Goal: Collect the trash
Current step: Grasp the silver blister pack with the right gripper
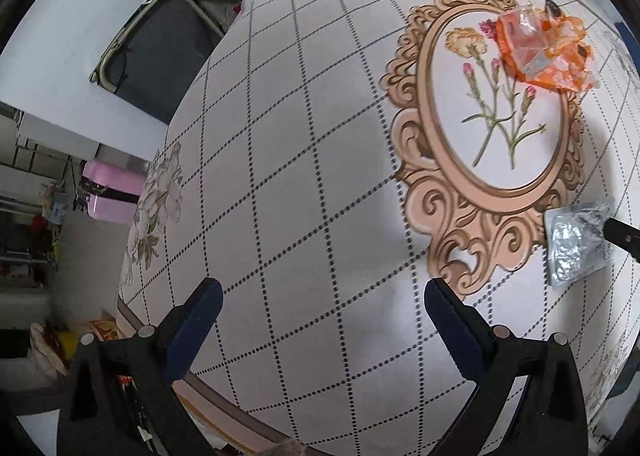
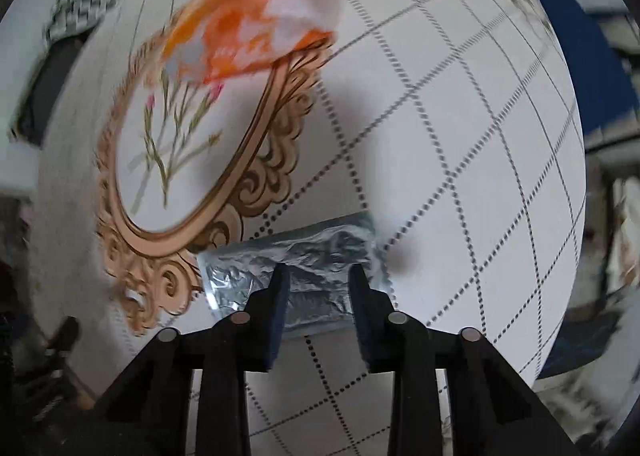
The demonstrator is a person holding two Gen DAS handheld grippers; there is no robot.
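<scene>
While the left tool (image 1: 323, 298) hangs wide open over bare counter (image 1: 304, 160), the right tool (image 2: 319, 280) stands part open astride the foil wrapper (image 2: 256, 268), gripping nothing. Only the left view shows the orange wrapper (image 1: 540, 52) sharply, well apart on the printed flowers; the right view blurs it.

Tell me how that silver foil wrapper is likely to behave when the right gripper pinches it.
The silver foil wrapper looks thin, crinkled and flat, so probably light and floppy. Its shiny surface may slip between the right gripper pads, and lying flat on the tablecloth, it may slide rather than lift.
</scene>
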